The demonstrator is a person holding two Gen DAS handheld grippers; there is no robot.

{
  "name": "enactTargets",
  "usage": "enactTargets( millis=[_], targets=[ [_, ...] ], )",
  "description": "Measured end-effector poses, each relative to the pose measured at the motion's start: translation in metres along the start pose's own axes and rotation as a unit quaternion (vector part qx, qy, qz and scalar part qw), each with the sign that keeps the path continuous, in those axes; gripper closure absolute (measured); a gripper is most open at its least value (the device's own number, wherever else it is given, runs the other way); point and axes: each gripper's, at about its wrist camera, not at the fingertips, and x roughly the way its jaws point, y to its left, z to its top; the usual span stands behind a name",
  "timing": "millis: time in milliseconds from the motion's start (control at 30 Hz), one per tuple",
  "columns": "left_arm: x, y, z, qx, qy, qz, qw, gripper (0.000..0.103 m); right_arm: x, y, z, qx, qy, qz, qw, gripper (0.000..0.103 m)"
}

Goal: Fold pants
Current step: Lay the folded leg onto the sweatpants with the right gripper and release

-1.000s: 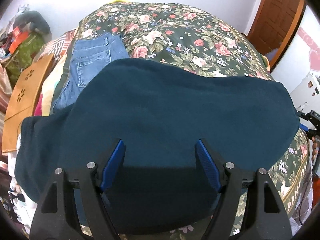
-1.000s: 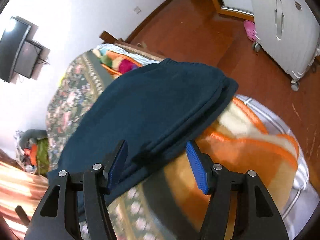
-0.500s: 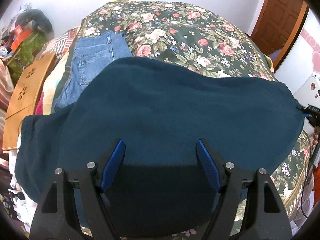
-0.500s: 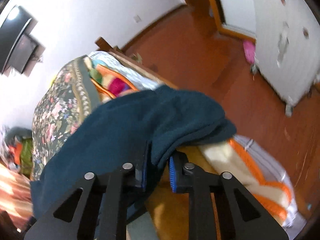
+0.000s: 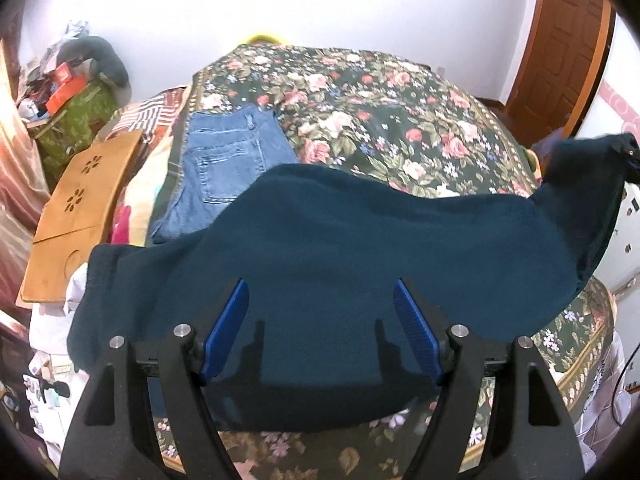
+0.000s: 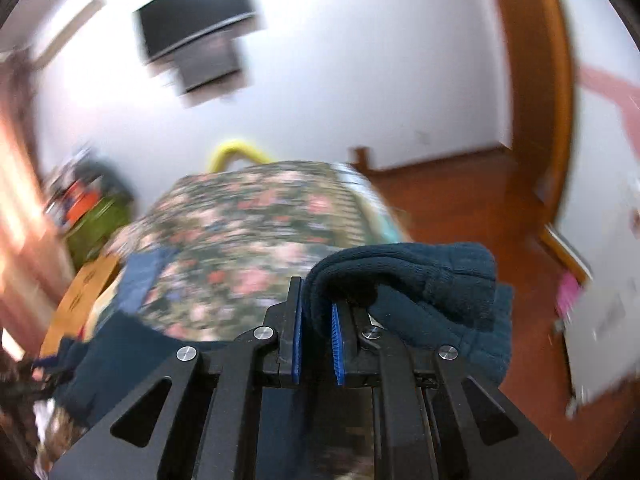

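Dark teal pants (image 5: pixel 340 248) lie across the near part of a floral bedspread (image 5: pixel 380 92). My left gripper (image 5: pixel 321 300) is open, its blue pads low over the middle of the pants. My right gripper (image 6: pixel 315 322) is shut on the ribbed end of the pants (image 6: pixel 420 280) and holds it lifted off the bed. In the left wrist view that lifted end (image 5: pixel 592 168) rises at the right edge. The right wrist view is motion-blurred.
Folded blue jeans (image 5: pixel 228 168) lie on the bed beyond the pants, at the left. A wooden lap tray (image 5: pixel 76 208) and piled clutter (image 5: pixel 68 92) stand left of the bed. A wooden door (image 5: pixel 560 48) and red-brown floor (image 6: pixel 480 200) are to the right.
My right gripper closed on the end of the pants and lifted it up and back over the bed. The left gripper stayed open in place.
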Motion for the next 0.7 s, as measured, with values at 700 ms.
enactTargets(
  millis=[700],
  targets=[
    [-0.016,0.009,-0.008,0.007,0.003,-0.011,0.9999,0.029,0.069,0.118,-0.109,-0.103,0.207,0.14,0.963,0.074]
  ],
)
